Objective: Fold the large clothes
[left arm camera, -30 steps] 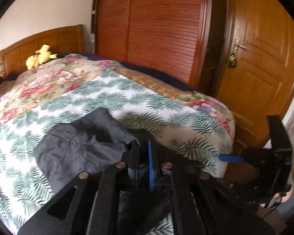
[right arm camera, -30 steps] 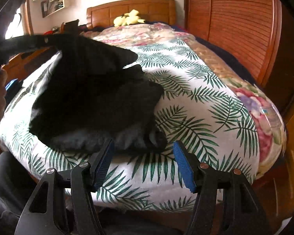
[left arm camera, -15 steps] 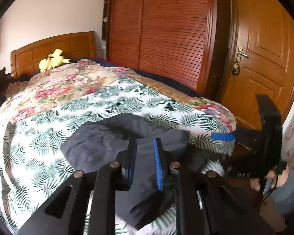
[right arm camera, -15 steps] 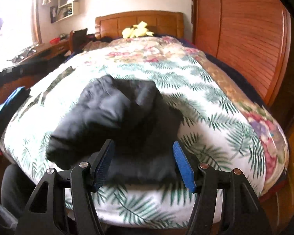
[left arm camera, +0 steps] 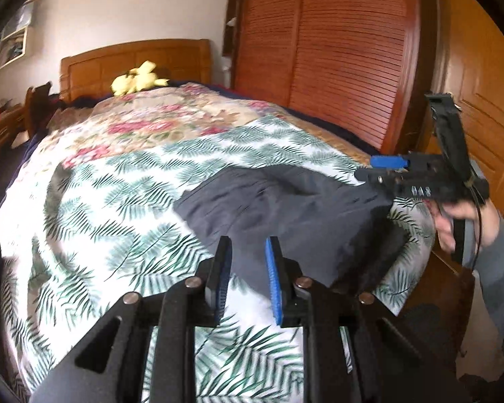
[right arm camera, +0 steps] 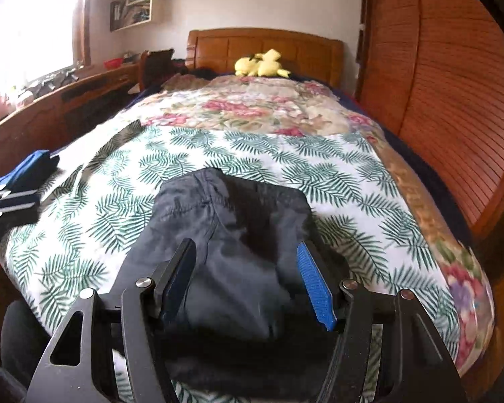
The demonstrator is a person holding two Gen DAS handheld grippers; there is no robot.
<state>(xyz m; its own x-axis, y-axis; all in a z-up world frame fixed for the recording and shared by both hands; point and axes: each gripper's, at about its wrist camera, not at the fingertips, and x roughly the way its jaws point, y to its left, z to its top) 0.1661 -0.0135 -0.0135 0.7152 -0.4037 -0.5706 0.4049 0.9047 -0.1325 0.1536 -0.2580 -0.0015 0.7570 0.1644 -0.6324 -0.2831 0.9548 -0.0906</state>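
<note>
Garment: dark trousers [right arm camera: 238,235] folded on leaf-print bedspread [right arm camera: 336,174].
Left gripper [left arm camera: 247,268]: jaws opening, narrow gap, pinching nothing.
Right gripper [right arm camera: 245,268]: spread wide, empty.

No text, label, brand, number or sign was legible anywhere in either view; nothing could be read.

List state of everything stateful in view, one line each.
dark garment: folded into a compact bundle, lying on the leaf-print bedspread, not gripped.
left gripper: opening, nothing between its fingers.
right gripper: open, empty, held above the garment.
room door: closed.
wardrobe doors: closed.
yellow plush toy: lying by the headboard.
</note>
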